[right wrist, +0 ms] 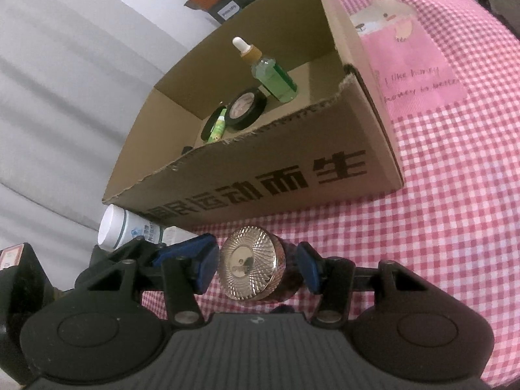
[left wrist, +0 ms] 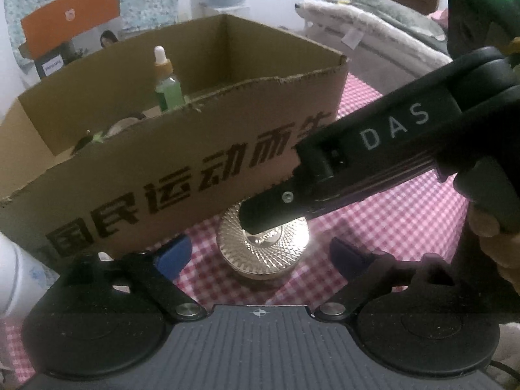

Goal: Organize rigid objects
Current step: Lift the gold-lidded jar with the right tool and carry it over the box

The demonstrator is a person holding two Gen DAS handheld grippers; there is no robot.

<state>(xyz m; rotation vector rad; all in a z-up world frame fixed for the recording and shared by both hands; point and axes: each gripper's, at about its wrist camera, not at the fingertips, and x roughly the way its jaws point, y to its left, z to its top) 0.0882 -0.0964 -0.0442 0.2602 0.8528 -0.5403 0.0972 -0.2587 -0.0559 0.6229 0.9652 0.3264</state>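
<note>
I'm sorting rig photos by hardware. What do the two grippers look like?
Both are black, with round hinge housings, a ribbed grey base and blue pads. The left gripper and right gripper match. From the left wrist, the right one's body shows white "DAS" lettering and a green light.

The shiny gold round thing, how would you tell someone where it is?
Find the big cardboard box with dark printed letters, standing on the pink checked cloth. Just in front of its printed wall, between the blue pads of the right hand-held gripper, sits a jar. Only its lid is gold, with fine ridges fanning out from a mirror-like centre.
</note>
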